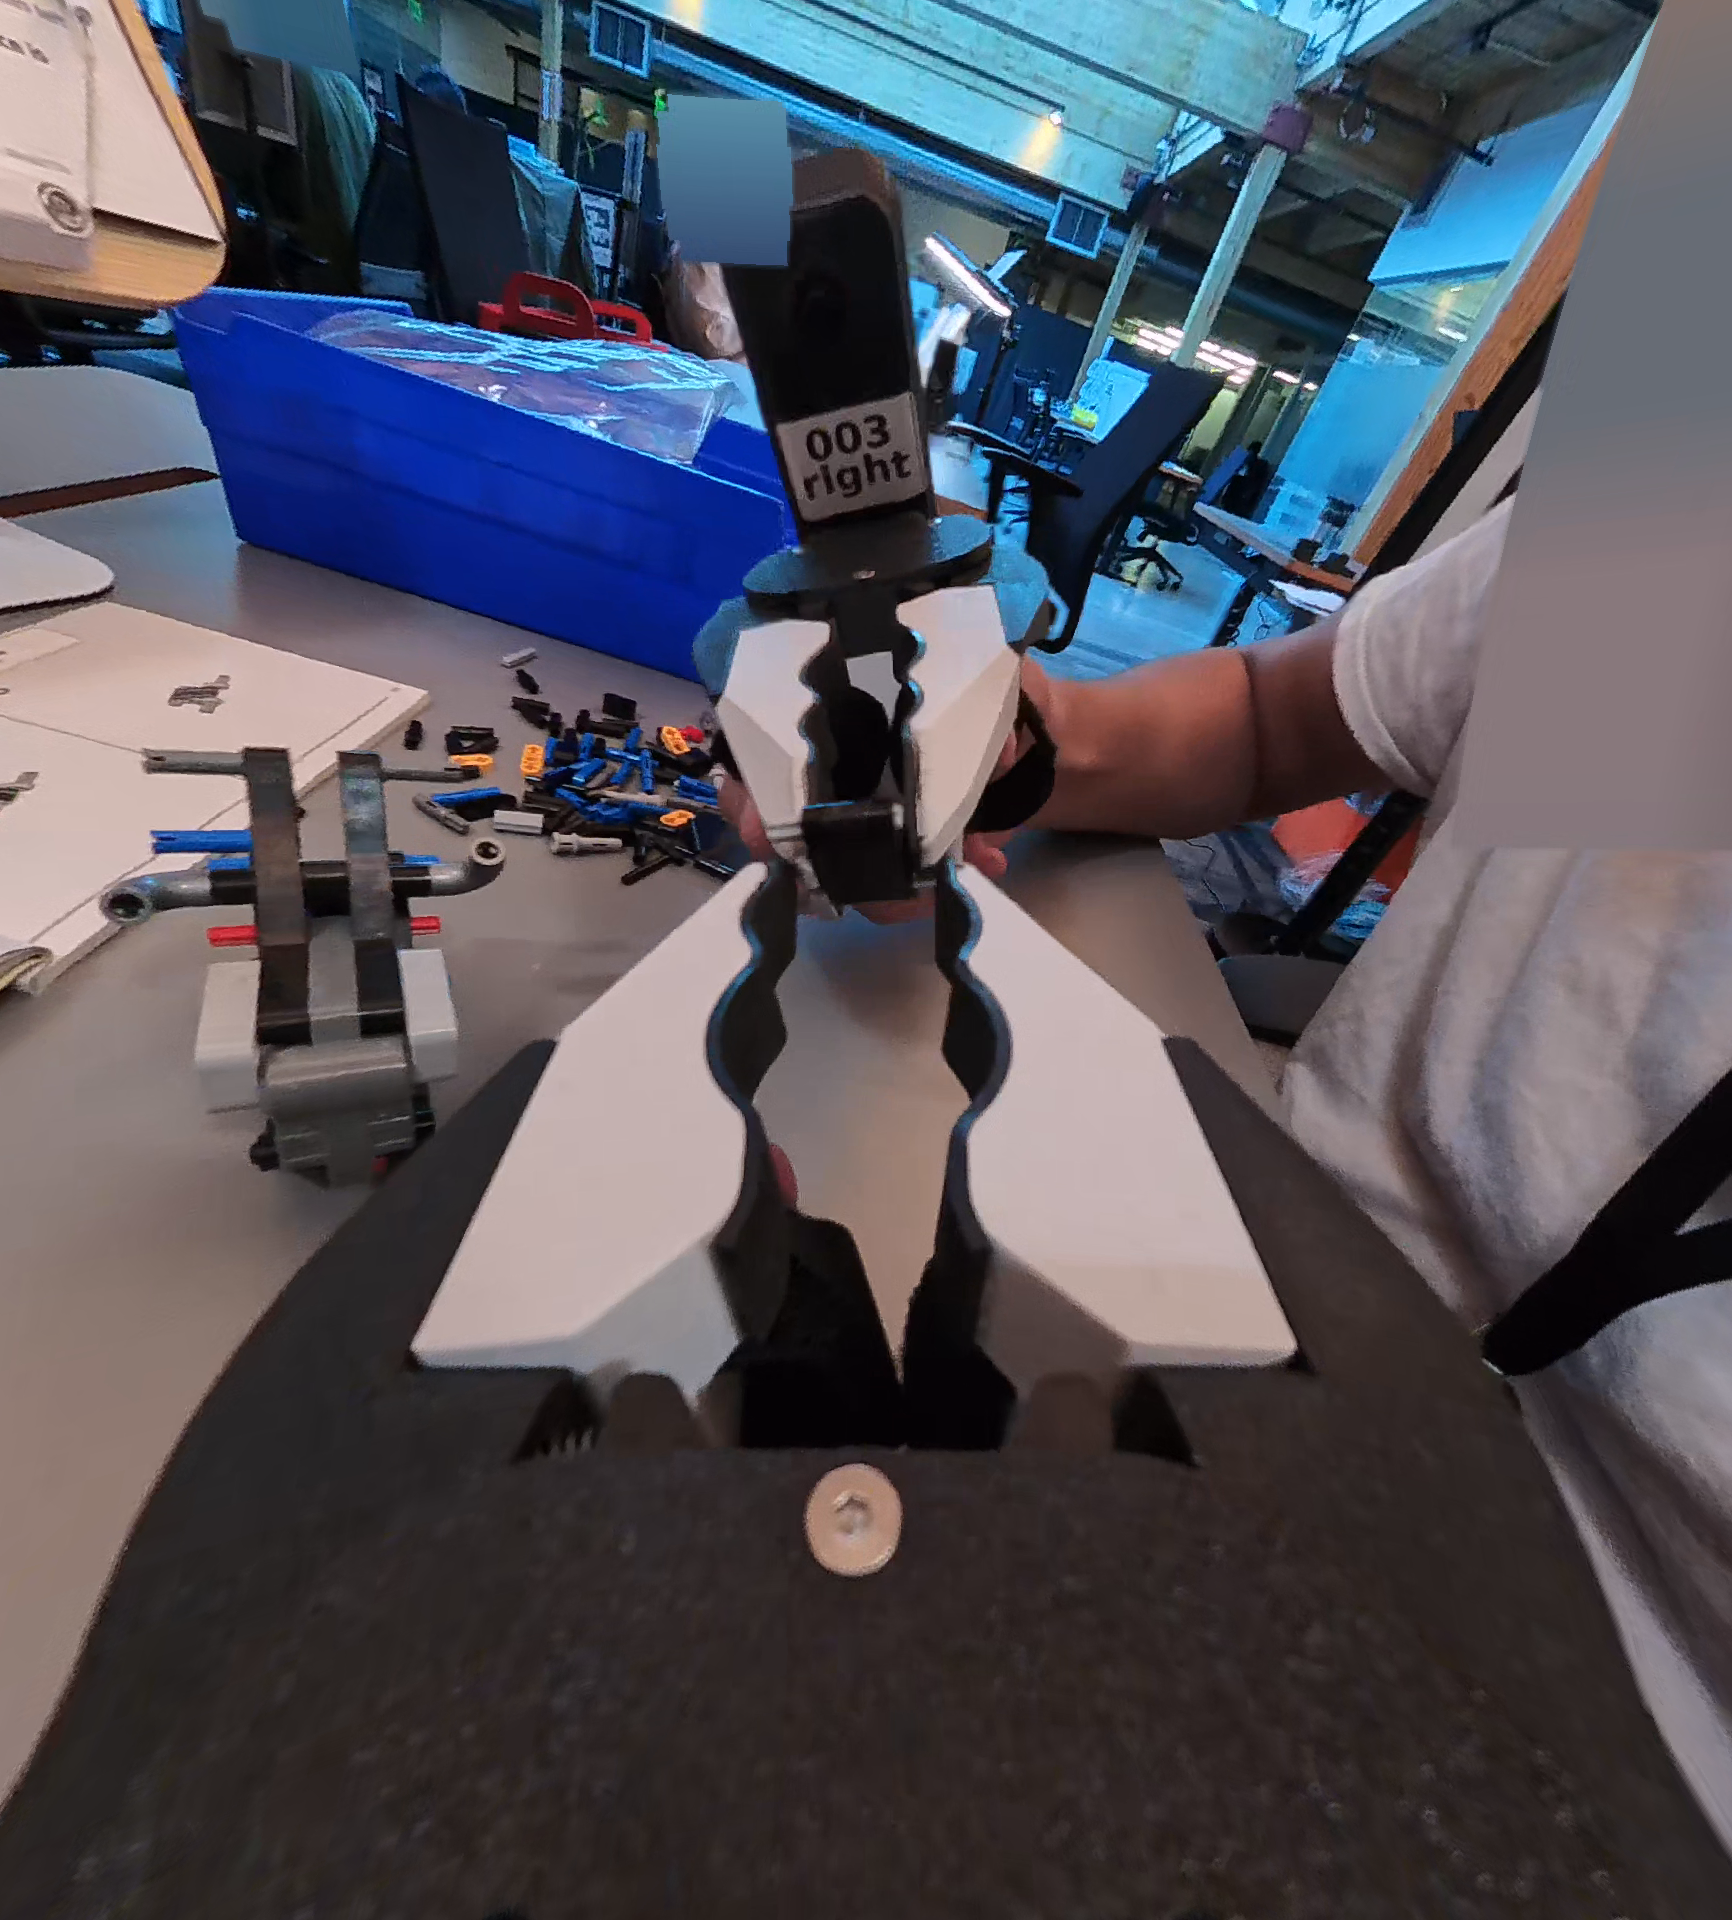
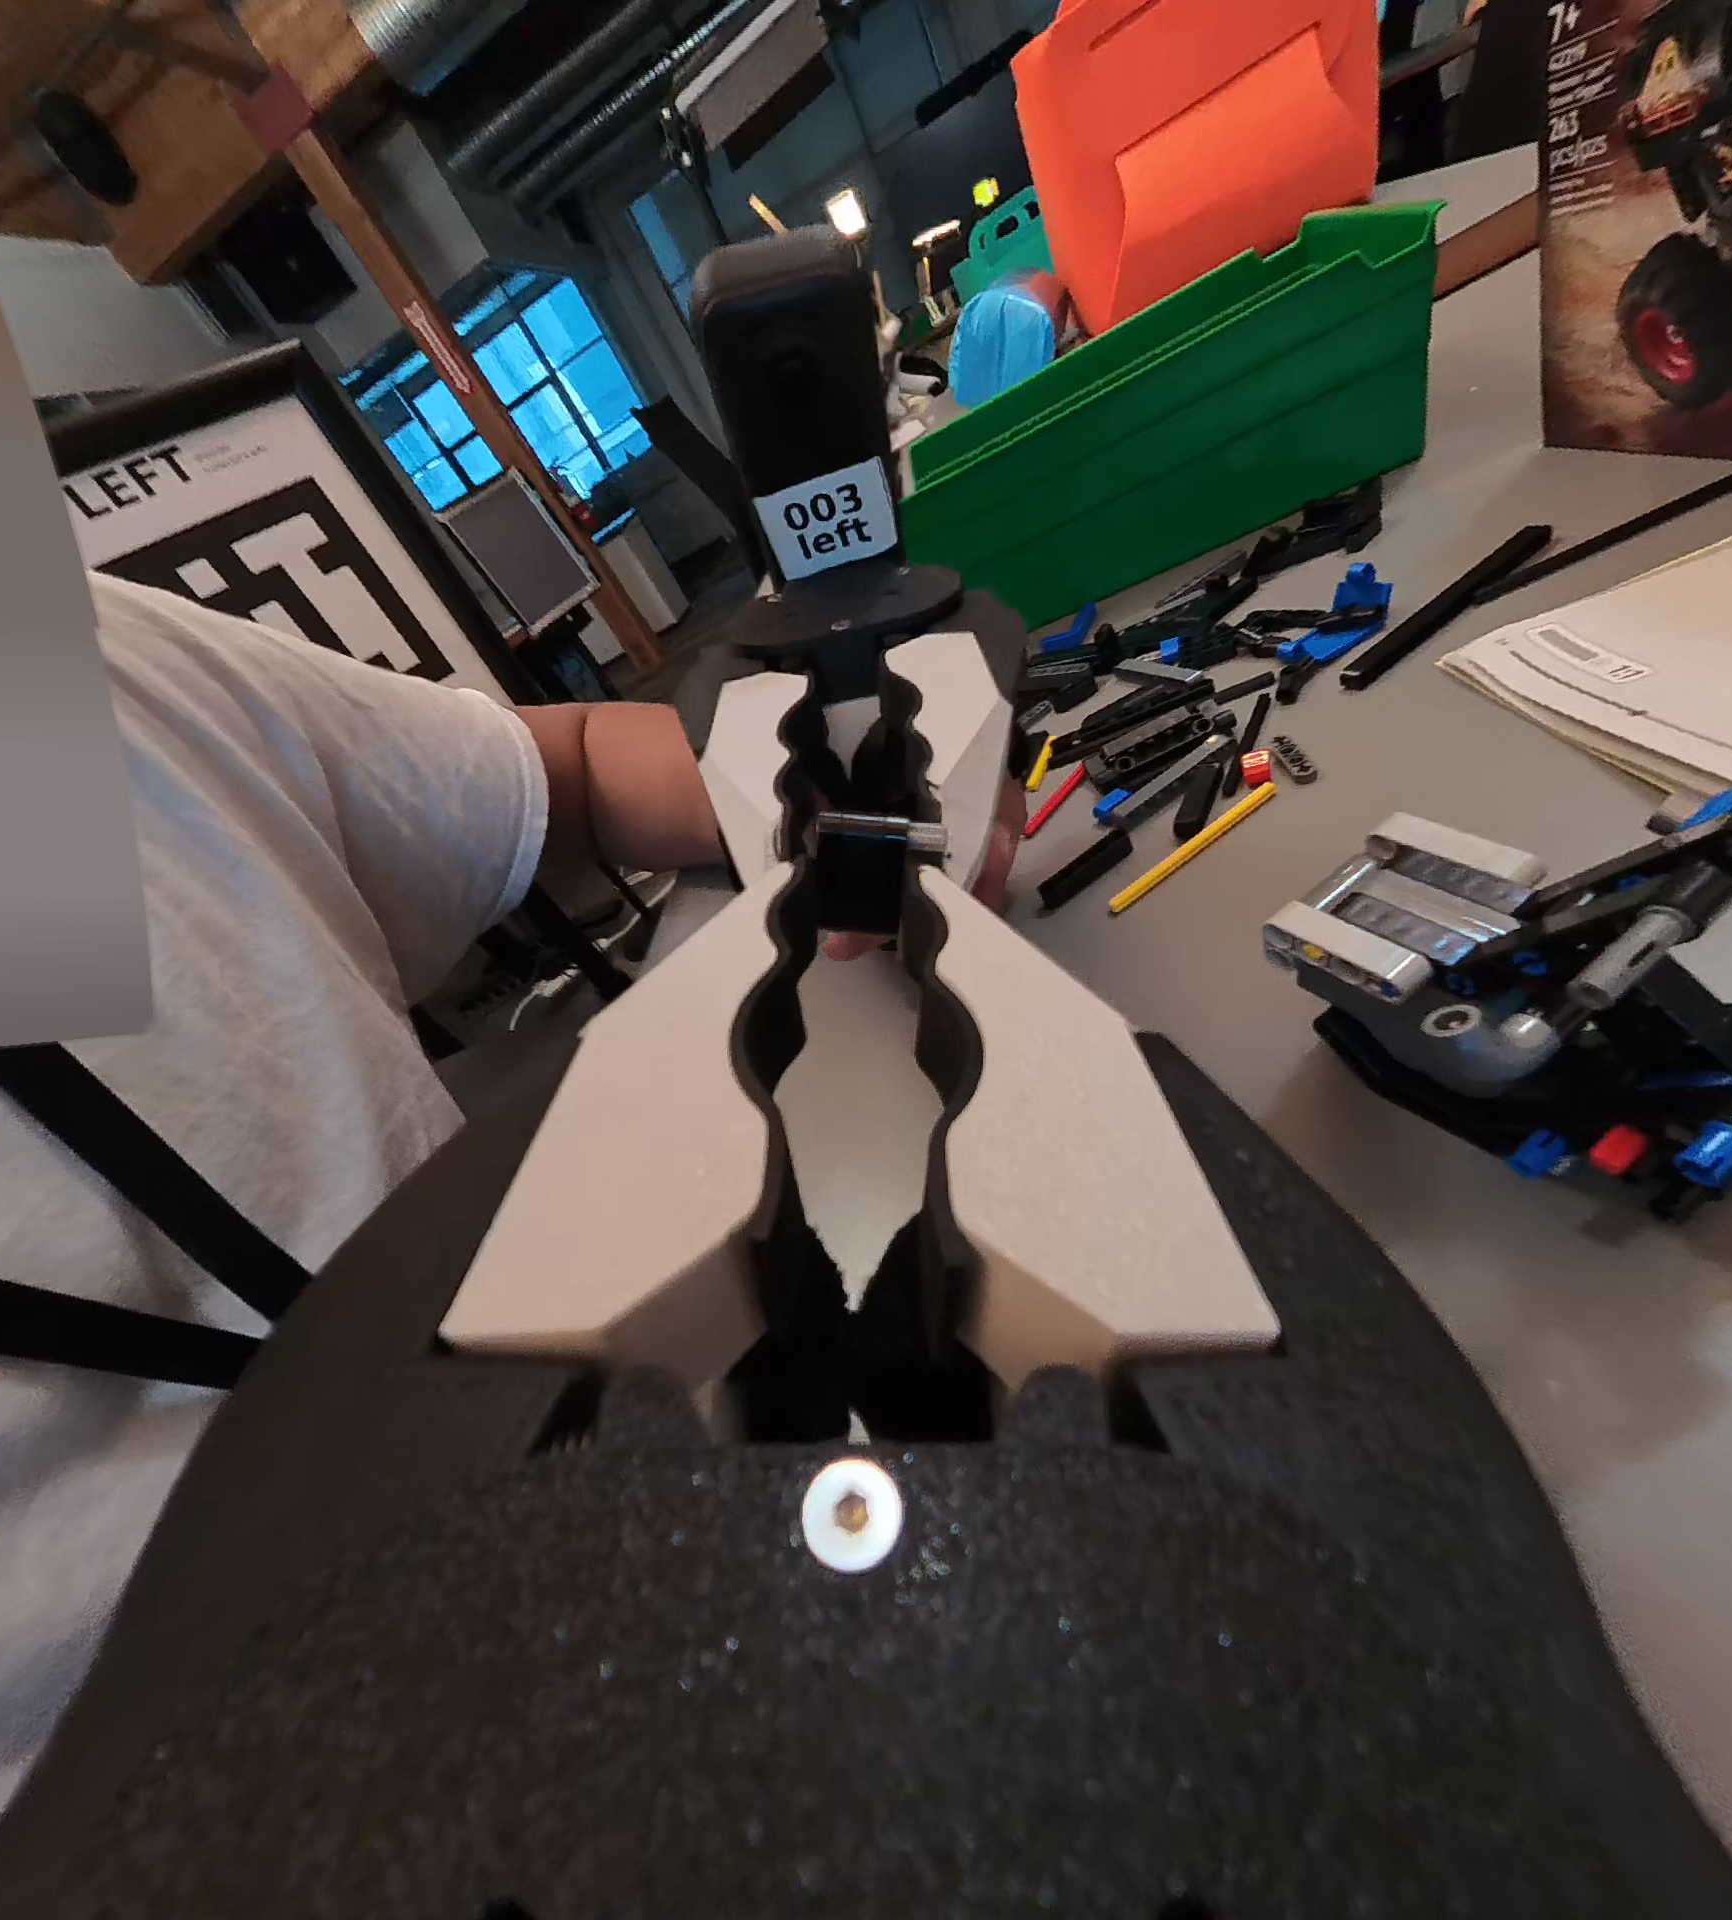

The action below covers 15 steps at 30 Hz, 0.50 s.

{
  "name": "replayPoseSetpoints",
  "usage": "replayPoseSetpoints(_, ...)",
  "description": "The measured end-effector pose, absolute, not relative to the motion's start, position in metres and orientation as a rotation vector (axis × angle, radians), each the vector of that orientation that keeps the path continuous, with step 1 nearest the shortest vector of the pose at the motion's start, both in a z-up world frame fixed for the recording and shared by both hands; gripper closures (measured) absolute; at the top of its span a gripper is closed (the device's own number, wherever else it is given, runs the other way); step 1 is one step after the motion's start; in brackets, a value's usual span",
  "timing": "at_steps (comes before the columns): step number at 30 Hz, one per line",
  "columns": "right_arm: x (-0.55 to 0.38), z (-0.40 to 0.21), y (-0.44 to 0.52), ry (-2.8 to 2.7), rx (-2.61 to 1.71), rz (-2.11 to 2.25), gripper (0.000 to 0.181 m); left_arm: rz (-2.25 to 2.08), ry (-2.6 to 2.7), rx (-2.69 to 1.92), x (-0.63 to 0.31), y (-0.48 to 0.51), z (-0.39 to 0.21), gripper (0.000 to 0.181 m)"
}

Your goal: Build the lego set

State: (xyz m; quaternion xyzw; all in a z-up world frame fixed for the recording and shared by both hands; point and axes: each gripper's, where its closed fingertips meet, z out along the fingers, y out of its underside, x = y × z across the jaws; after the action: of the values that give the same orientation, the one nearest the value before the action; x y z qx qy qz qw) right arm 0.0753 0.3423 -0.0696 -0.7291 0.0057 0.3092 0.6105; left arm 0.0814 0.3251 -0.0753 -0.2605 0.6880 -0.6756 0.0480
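Note:
Both grippers meet tip to tip above the table's near edge, over a small black lego piece [image 1: 857,857] [image 2: 857,883] with a grey pin [image 2: 922,828] [image 1: 787,831] sticking out of one side. My right gripper [image 2: 854,883] [image 1: 859,831] is shut on the black piece. My left gripper [image 1: 857,883] [image 2: 857,826] closes across the pin's end and the piece's other side. The partly built model [image 1: 322,987] [image 2: 1548,997], grey, black and blue, stands on the table apart from both grippers.
Loose lego parts [image 1: 613,769] [image 2: 1174,707] lie behind the grippers. An open instruction booklet [image 1: 114,748] [image 2: 1672,665], a blue bin [image 1: 488,499], a green bin [image 2: 1184,447], an orange bag [image 2: 1205,135] and the set's box [image 2: 1693,229] ring the table. The person's torso is close by. Only a small space, under 4 cm, lies between the two pairs of fingers.

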Motion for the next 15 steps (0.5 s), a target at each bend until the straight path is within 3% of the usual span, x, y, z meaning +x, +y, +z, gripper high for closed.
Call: replayPoseSetpoints(15,0.0658,-0.067,0.3379,-0.013,-1.675,0.762,0.166,-2.062,2.114,-0.733,0.0747,0.3216,-0.0732,0.159)
